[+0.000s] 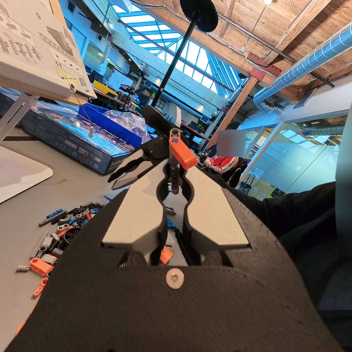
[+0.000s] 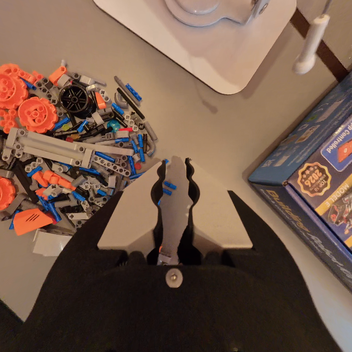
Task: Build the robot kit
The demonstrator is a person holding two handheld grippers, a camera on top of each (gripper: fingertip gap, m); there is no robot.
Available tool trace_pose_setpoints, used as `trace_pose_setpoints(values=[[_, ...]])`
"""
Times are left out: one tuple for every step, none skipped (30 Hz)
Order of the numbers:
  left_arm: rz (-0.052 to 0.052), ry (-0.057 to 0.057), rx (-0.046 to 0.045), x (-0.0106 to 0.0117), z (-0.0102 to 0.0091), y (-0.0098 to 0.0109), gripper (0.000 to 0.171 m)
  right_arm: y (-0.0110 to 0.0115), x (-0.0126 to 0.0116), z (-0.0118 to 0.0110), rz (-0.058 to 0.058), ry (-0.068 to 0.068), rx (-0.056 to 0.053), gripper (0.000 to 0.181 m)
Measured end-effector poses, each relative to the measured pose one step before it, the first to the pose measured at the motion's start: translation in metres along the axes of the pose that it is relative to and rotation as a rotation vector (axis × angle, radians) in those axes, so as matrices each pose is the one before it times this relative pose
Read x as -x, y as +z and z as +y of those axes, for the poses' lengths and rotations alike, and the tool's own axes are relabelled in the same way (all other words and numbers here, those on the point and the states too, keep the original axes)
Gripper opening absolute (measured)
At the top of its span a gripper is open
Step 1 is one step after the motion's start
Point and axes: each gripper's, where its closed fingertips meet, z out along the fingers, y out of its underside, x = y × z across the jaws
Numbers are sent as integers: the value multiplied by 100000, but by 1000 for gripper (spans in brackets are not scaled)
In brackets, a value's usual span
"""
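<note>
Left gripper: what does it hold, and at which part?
The left gripper holds a grey beam by its lower part; an orange piece sits on top.

Plenty of print around: the blue product box (image 2: 297,192) on the tabletop has lettering all over plus a gold seal badge (image 2: 314,179), the instruction sheet (image 1: 38,47) has numbered steps, and there are logos on the red jacket (image 1: 222,163).

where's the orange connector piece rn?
Left wrist view, centre: the orange connector sits atop a dark grey beam clamped in the left gripper, raised above the table, with the right gripper just left of it.
</note>
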Motion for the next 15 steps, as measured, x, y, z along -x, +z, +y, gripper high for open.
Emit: trace_pose_setpoints(values=[[-426,236,147,65,22,-30,5,286,-93,216,-620,-1329,1993,18],[-26,7,-376,-1,-94,-58,5,187,-262,331,208,-1338,1995,16],[169,-164,-494,-42,-113,-60,5,50,-191,450,-205,-862,2316,13],[156,-119,-308,-37,-72,-13,5,-37,19,399,-1311,-124,2220,13],[239,-36,-49,-53,-17,18,5,-22,145,203,-1566,87,1101,14],[318,18,225,-86,33,72,5,45,255,191,-1684,-241,1221,15],[278,91,345,-70,75,79,5,39,333,131,-1483,-543,678,15],[146,130,415,-44,92,73,5,70,412,46,-1344,-1419,185,16],[-65,37,285,12,75,25,5,137,328,47,-674,-1897,316,18],[-91,-70,-34,30,-7,-1,5,155,85,12,309,-1497,218,18],[-82,-24,-222,24,-41,-36,5,154,-118,-29,953,-1025,192,19],[-195,57,-119,49,-24,-24,5,186,94,-16,-330,-1935,554,20],[-195,0,43,47,19,2,5,194,10,-40,143,-1879,890,21],[-37,-80,59,21,23,11,5,129,-303,-189,1865,-2072,229,21],[107,-89,96,-5,37,28,5,108,-266,-255,1633,-2927,-216,20]])
